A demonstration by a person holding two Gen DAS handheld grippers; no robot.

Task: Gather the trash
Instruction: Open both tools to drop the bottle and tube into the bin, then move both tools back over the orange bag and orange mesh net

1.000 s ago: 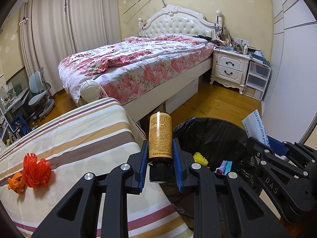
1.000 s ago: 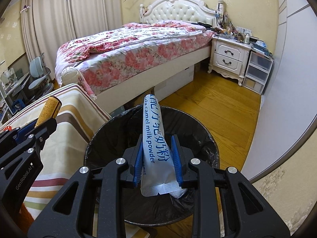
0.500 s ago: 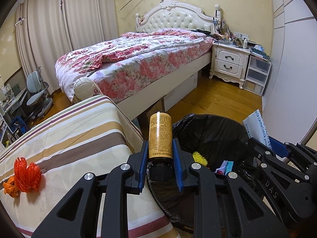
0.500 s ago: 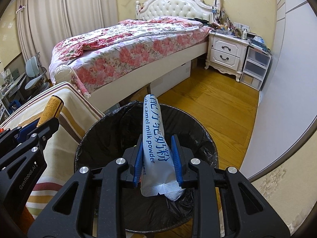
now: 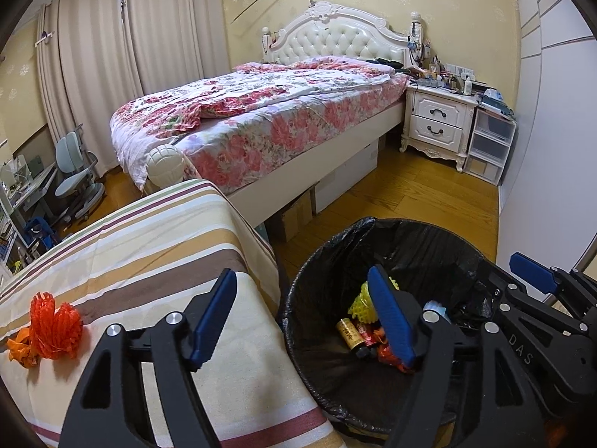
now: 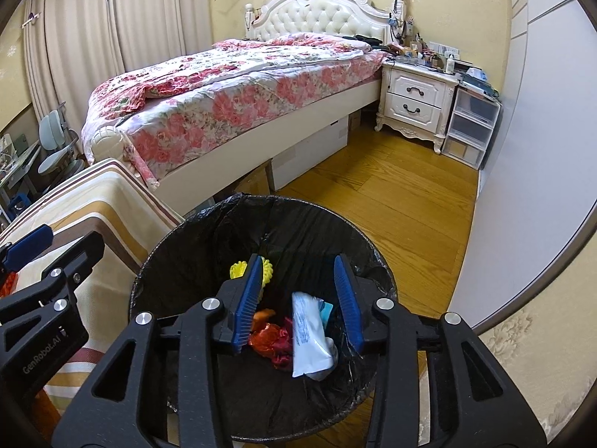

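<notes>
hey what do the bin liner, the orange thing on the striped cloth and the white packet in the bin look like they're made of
Bin liner: thin black plastic film, glossy and crinkled, folded over the rim.
Orange thing: seems to be plastic foam netting, matte, with open ribbed mesh; could be a fruit sleeve.
White packet: probably laminated plastic or foil pouch, smooth with a slight sheen and a crimped end seam.

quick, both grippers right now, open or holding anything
left gripper: jaws opening, nothing between them; gold bottle lies in the bin.
right gripper: jaws opening, nothing gripped; white sachet lies in the bin.
</notes>
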